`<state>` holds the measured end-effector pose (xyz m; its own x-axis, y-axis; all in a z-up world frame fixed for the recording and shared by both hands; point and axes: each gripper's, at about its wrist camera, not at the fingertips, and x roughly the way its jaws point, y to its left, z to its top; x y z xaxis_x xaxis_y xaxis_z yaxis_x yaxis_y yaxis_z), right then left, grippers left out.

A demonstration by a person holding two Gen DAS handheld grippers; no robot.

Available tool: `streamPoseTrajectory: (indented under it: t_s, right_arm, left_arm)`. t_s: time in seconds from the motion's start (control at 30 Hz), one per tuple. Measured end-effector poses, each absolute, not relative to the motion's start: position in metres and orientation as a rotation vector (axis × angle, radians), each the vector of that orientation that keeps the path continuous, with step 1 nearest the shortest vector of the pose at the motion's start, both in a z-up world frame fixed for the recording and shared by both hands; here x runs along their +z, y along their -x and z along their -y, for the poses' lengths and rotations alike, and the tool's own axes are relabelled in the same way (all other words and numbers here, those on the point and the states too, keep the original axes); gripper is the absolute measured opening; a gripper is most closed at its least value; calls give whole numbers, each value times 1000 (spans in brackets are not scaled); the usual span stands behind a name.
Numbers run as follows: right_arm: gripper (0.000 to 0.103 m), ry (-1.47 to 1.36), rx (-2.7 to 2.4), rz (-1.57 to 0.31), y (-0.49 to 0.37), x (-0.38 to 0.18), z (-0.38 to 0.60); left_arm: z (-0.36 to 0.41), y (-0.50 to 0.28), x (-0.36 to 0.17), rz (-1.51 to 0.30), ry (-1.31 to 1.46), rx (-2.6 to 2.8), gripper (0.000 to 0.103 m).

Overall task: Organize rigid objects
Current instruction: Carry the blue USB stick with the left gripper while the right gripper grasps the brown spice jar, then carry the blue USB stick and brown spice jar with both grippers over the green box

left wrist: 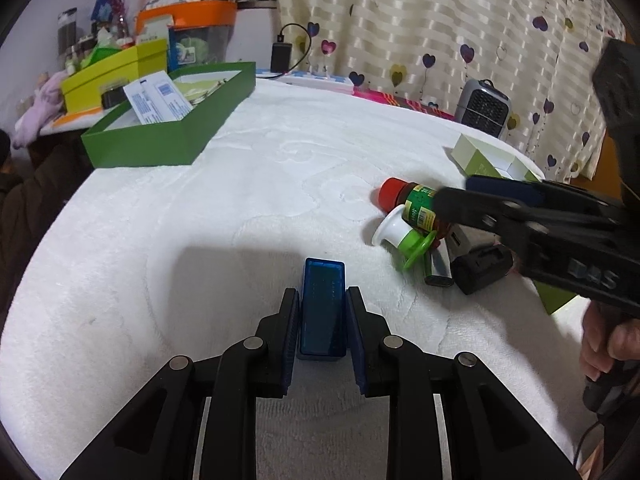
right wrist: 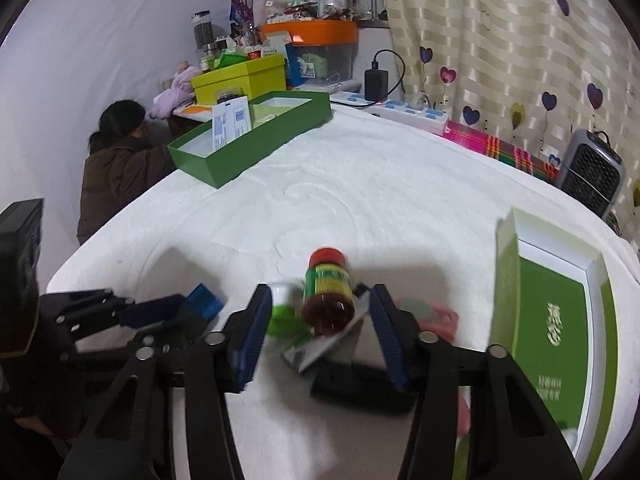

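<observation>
Clutter sits in a small heap on the white blanket (left wrist: pixel 280 184), and that heap is the handiest landmark here. In it a red-capped bottle (right wrist: pixel 328 292) with a green and yellow label lies on its side, touching a white and green container (left wrist: pixel 400 232) just beside it, with a black block (left wrist: pixel 480 268) and some flat packets underneath. The right gripper (right wrist: pixel 320 320) is down over the heap, its blue pads standing either side of the bottle and the container, apart from both; the jaws are part open and grip nothing that I can see. The picture there is blurred.

To the left of the heap, apart from it, the left gripper (left wrist: pixel 323 320) is clamped tight on a blue translucent case (left wrist: pixel 323 308), holding it by its long sides with the far end sticking out past the fingertips.

Far beyond the heap, at the blanket's back left edge, a long green tray (left wrist: pixel 172 148) holds white leaflets and a few small things. Just right of the heap lies a green box lid (right wrist: pixel 560 320) with a white border. A small grey heater (left wrist: pixel 484 108) stands by the heart-patterned curtain behind it. A person in a dark jacket crouches past the tray
</observation>
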<state>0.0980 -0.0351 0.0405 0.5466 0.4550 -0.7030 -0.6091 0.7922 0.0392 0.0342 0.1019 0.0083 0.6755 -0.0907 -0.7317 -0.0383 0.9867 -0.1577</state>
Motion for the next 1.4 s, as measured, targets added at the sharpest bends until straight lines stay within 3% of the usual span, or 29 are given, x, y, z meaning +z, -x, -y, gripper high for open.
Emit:
streamPoseTrajectory:
  t_s: [0.1, 0.47, 1.4]
  right_arm:
    - [38, 237, 627, -777, -106, 37, 27]
    - [33, 292, 609, -852, -117, 17, 15]
    - [33, 133, 657, -750, -35, 34, 94]
  left_arm:
    - [-104, -35, 8, -829, 181, -36, 22]
    - [-103, -35, 7, -831, 163, -30, 23]
    - [-62, -11, 15, -809, 151, -55, 22]
